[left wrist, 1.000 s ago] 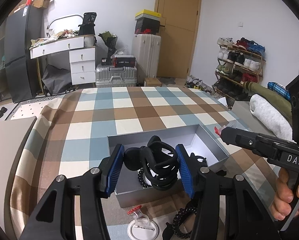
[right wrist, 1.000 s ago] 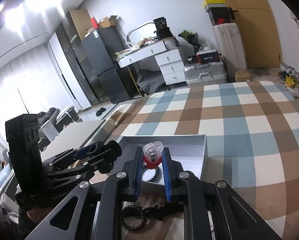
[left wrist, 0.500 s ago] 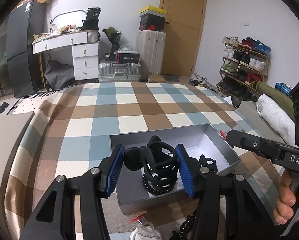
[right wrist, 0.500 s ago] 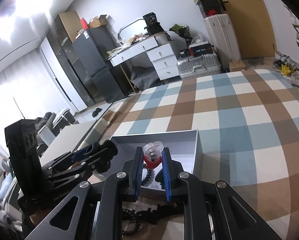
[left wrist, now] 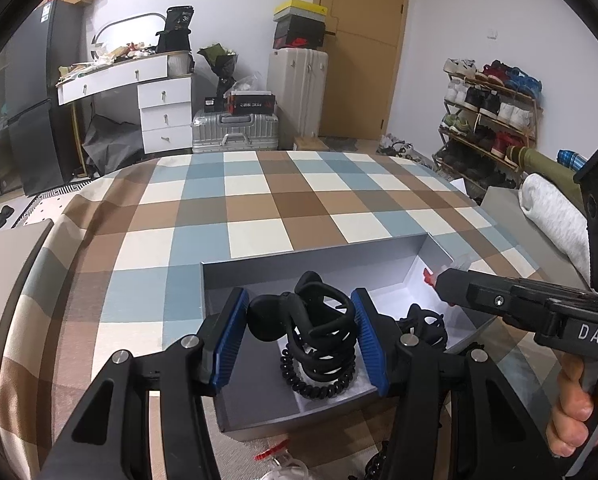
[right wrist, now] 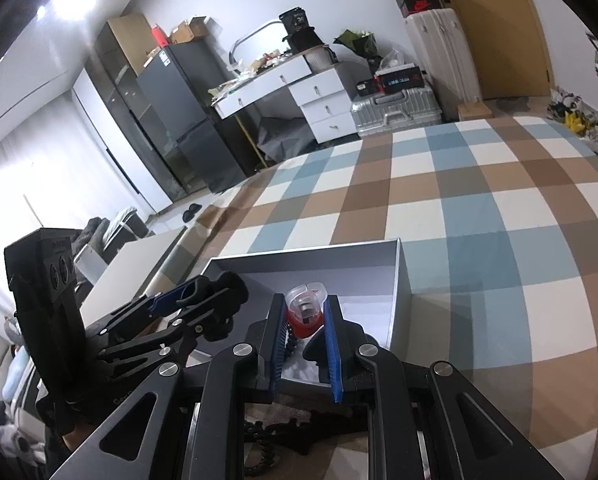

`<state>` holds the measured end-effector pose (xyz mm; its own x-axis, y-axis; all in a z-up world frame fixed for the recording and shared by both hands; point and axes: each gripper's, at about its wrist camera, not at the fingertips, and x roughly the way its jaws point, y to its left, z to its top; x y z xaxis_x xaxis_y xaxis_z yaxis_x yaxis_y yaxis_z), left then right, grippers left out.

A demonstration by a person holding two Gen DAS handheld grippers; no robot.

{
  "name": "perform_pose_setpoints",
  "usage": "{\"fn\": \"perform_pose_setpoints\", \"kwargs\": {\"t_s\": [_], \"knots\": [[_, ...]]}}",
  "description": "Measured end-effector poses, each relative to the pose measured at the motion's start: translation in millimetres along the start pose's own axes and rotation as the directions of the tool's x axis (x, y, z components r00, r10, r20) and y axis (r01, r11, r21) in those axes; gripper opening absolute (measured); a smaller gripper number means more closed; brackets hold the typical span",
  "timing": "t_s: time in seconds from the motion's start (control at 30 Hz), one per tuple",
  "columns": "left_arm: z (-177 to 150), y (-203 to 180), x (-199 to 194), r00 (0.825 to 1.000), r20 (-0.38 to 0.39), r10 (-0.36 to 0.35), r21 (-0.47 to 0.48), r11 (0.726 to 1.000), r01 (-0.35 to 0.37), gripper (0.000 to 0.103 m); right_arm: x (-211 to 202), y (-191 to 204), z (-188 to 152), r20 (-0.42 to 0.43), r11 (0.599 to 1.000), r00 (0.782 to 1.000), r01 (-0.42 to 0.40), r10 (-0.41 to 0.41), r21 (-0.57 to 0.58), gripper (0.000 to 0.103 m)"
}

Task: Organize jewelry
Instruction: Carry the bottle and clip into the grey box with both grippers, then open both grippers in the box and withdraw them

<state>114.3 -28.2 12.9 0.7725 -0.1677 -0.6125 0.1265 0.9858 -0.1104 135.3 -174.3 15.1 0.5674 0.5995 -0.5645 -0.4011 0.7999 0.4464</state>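
A grey open box (left wrist: 215, 276) lies on the checked cloth, also in the right wrist view (right wrist: 403, 280). My left gripper (left wrist: 299, 332) is shut on a black hair claw clip (left wrist: 319, 320) and holds it over the box. A black spiral hair tie (left wrist: 319, 386) and another black piece (left wrist: 427, 324) lie inside the box. My right gripper (right wrist: 305, 320) is shut on a clear and red clip (right wrist: 305, 310) over the box's right side; it also shows in the left wrist view (left wrist: 431, 278).
A red and clear piece (left wrist: 275, 452) and a black beaded band (right wrist: 267, 452) lie on the cloth before the box. The checked table (left wrist: 259, 200) extends beyond it. A grey board (right wrist: 139, 256) lies to the left. Furniture, suitcases and a shoe rack stand farther off.
Both grippers have moved forward over the box with their clips still held. The box now sits closer and lower in both views.
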Motion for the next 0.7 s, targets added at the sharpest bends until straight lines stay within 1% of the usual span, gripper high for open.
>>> {"fn": "perform_pose_setpoints", "kwargs": {"t_s": [0.4,0.5,0.7], "knots": [[-0.5,-3.7,5.1,1.0,-0.01,0.003,0.014,1.0,-0.003,0.047,10.3,0.9,-1.1,-0.029,1.0,1.0,0.0,0.0,-0.009,0.018],[-0.5,-3.7,4.3,1.0,-0.01,-0.001,0.011,1.0,0.001,0.047,9.7,3.5,-1.7,-0.032,1.0,0.999,0.0,-0.001,-0.019,0.02],[0.0,-1.9,-0.8,1.0,-0.011,-0.015,-0.008,1.0,0.015,0.047,1.6,8.1,-2.9,-0.017,0.999,1.0,0.01,-0.011,-0.034,0.021]]}}
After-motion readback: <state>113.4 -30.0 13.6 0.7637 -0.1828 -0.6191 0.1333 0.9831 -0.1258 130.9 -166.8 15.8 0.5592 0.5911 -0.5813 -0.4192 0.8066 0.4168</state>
